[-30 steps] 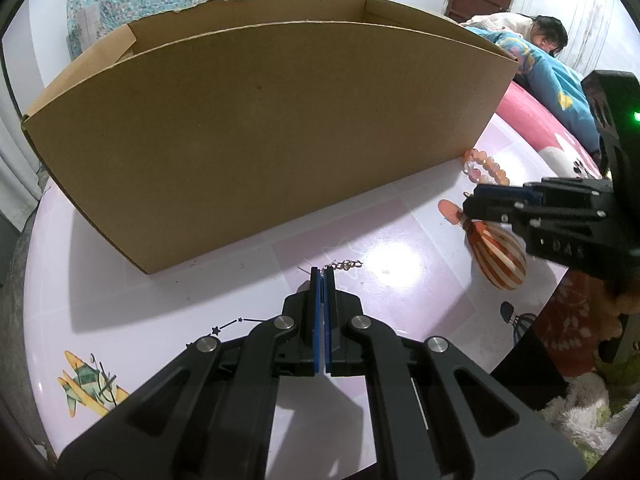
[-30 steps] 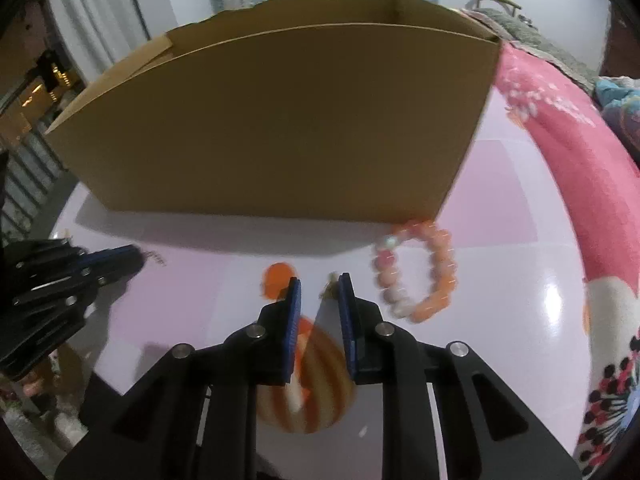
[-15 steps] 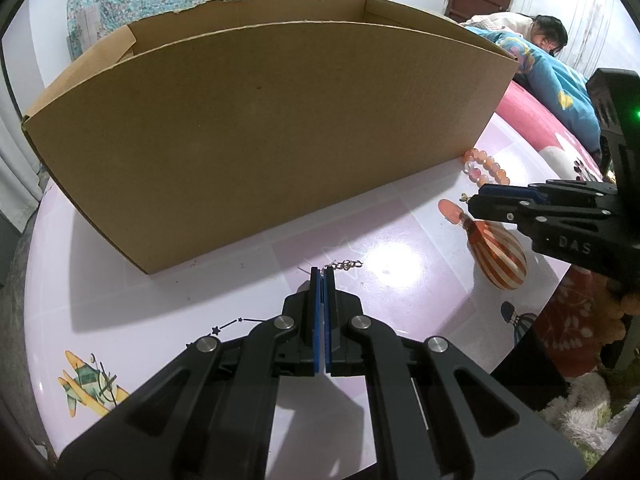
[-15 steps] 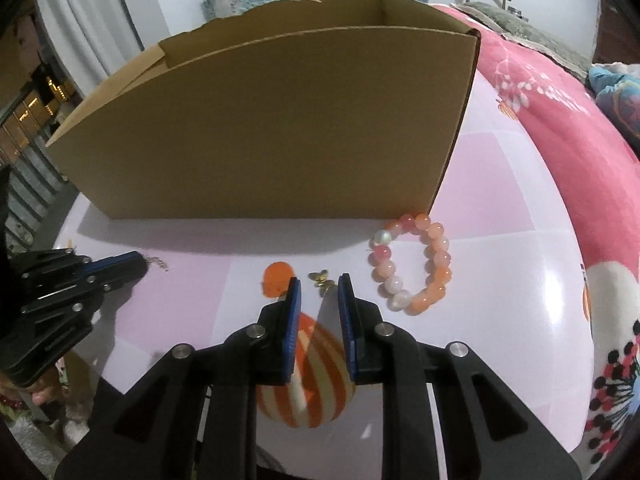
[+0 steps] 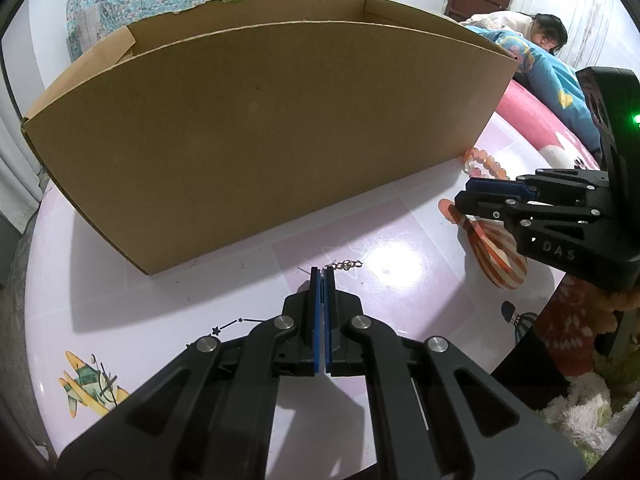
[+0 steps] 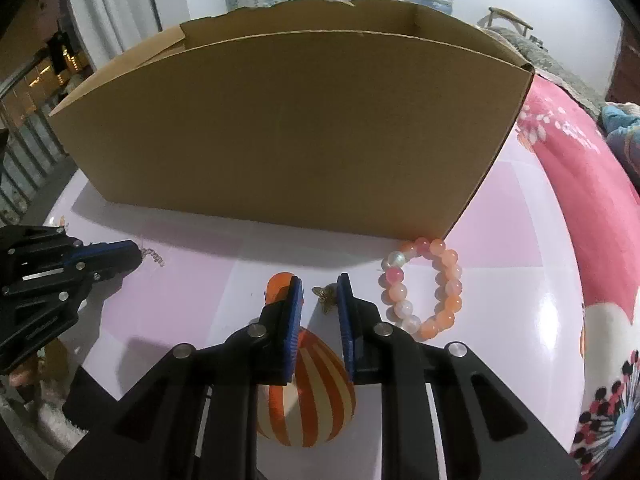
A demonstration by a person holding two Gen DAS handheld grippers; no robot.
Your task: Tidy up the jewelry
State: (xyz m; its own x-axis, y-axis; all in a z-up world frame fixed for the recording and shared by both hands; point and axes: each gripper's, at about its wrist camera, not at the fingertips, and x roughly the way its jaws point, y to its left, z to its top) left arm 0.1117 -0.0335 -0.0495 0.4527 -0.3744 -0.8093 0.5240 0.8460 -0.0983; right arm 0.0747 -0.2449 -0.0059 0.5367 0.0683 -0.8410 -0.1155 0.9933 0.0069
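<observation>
A small gold charm (image 6: 325, 298) lies on the table between the fingers of my right gripper (image 6: 319, 285). Its jaws are closing, with a gap still showing on the charm's left side. An orange and pink bead bracelet (image 6: 450, 302) (image 5: 486, 164) lies just right of that gripper, by the corner of the cardboard box (image 6: 280, 132) (image 5: 260, 140). My left gripper (image 5: 320, 270) (image 6: 134, 249) rests on the table in front of the box, shut on a thin chain (image 5: 346, 265) (image 6: 154, 257) whose end sticks out past its tips. The right gripper (image 5: 464, 196) shows at the right of the left wrist view.
The open-topped box fills the back of the pink and white table (image 5: 180, 312). A striped balloon picture (image 6: 308, 400) is printed under the right gripper. A pink blanket (image 6: 580, 168) lies to the right, and a person (image 5: 548, 36) lies on a bed behind.
My right gripper has edged forward, so the charm now sits between its fingers instead of just past the tips, and its jaws have narrowed a little. The left gripper and chain have not moved.
</observation>
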